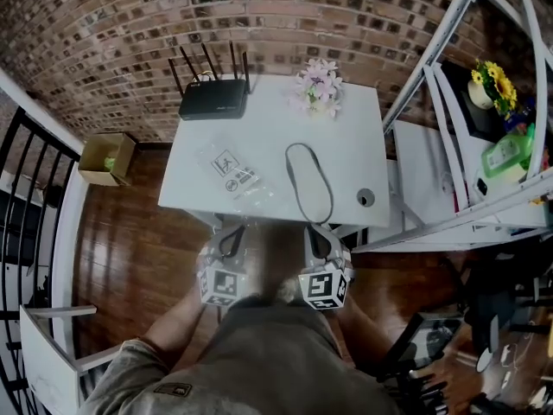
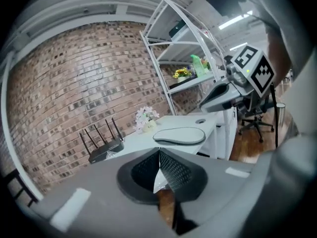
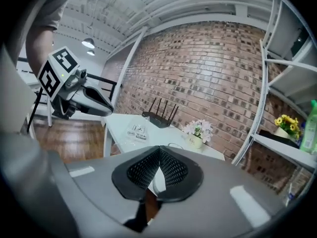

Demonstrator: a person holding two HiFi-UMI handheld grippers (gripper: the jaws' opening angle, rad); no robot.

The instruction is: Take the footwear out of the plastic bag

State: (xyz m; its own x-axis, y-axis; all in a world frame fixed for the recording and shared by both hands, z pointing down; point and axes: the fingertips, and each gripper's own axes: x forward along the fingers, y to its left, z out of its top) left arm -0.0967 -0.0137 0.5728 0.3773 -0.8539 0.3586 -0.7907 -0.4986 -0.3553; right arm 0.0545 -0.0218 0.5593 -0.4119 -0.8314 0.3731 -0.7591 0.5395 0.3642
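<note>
A flat white slipper with a dark rim [image 1: 309, 181] lies bare on the white table [image 1: 354, 150], right of the middle. The clear plastic bag [image 1: 233, 176] with printed labels lies flat to its left, apart from it. My left gripper [image 1: 230, 239] and right gripper [image 1: 321, 240] hang side by side just off the table's near edge, short of both things. In the left gripper view the jaws [image 2: 159, 166] meet with nothing between them, and the slipper [image 2: 179, 135] lies ahead. The right gripper's jaws [image 3: 159, 169] are likewise shut and empty, with the bag [image 3: 137, 131] ahead on the table.
A black router [image 1: 213, 98] with antennas and a small pot of flowers [image 1: 319, 86] stand at the table's far edge by the brick wall. A small round disc [image 1: 365, 197] lies near the right front corner. White metal shelving [image 1: 467, 145] stands to the right, a cardboard box [image 1: 107, 158] on the floor left.
</note>
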